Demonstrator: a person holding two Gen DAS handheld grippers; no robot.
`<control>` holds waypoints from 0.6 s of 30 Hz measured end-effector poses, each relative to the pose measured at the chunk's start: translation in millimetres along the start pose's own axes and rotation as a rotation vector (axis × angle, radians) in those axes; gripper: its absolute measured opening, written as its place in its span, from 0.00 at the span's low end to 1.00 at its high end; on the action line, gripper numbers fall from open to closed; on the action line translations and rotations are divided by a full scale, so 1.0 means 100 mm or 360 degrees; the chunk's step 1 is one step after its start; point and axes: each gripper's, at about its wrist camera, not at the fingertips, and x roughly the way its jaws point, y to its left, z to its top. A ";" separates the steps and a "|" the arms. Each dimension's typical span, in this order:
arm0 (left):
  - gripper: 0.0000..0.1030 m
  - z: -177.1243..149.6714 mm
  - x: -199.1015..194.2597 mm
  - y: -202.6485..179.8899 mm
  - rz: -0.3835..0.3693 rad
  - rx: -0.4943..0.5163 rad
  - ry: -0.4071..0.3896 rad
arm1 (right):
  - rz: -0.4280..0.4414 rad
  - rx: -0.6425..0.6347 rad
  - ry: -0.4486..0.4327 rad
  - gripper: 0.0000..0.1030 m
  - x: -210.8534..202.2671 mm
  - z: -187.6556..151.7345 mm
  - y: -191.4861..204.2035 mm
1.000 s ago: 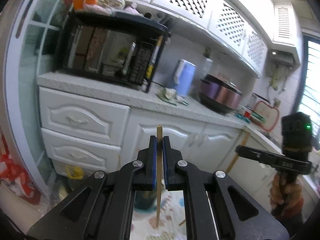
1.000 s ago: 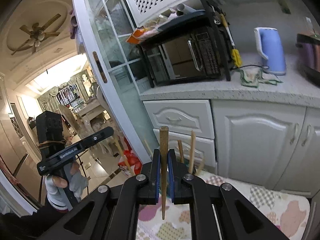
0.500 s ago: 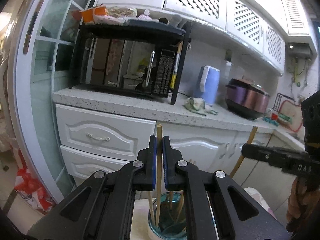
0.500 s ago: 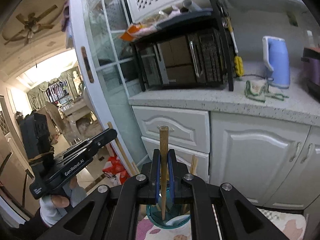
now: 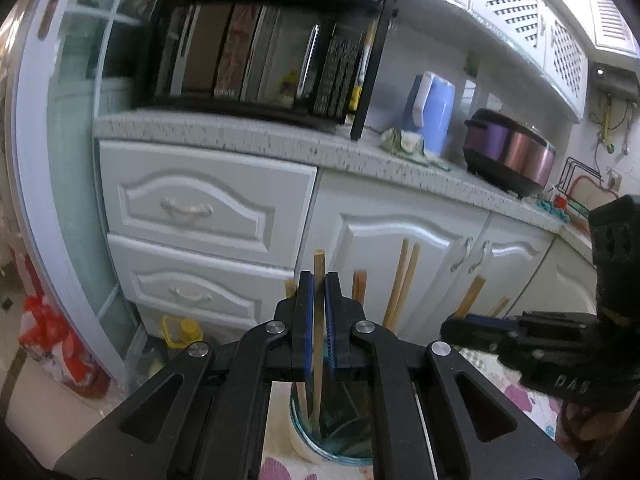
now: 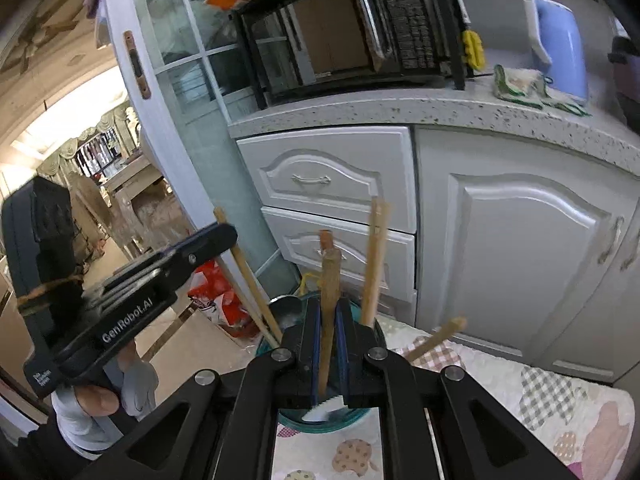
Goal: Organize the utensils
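Note:
My left gripper (image 5: 318, 280) is shut on a pale wooden chopstick (image 5: 319, 344) held upright, its lower end inside a teal-rimmed utensil cup (image 5: 332, 436) right below. Several more chopsticks (image 5: 400, 284) stand in the cup. My right gripper (image 6: 329, 308) is shut on a darker wooden chopstick (image 6: 329, 300), also upright over the same cup (image 6: 320, 420). Other chopsticks (image 6: 374, 264) lean in it. Each gripper shows in the other's view: the right one (image 5: 472, 330) to the right, the left one (image 6: 224, 236) to the left.
The cup stands on a patterned cloth (image 6: 540, 400). Behind are white cabinets with drawers (image 5: 204, 204), a speckled counter (image 5: 280, 140) with a microwave (image 5: 260, 52), a blue kettle (image 5: 430, 112) and a purple rice cooker (image 5: 508, 152). A glass door (image 6: 160, 60) is at left.
Both grippers have come down and closer to the cup, each still holding its chopstick. The chopstick tips now reach into the cup, and the two grippers are nearer each other.

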 end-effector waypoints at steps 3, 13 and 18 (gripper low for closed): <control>0.04 -0.03 0.00 0.01 -0.0015 -0.0044 0.0022 | 0.0003 0.0020 0.0031 0.14 -0.02 -0.03 -0.04; 0.43 -0.11 -0.23 -0.05 -0.0063 -0.0080 0.0026 | 0.0016 0.0089 0.0017 0.40 -0.24 -0.24 -0.13; 0.52 -0.13 -0.40 -0.12 -0.0096 -0.0059 0.0010 | -0.0007 0.0088 -0.0020 0.43 -0.37 -0.34 -0.13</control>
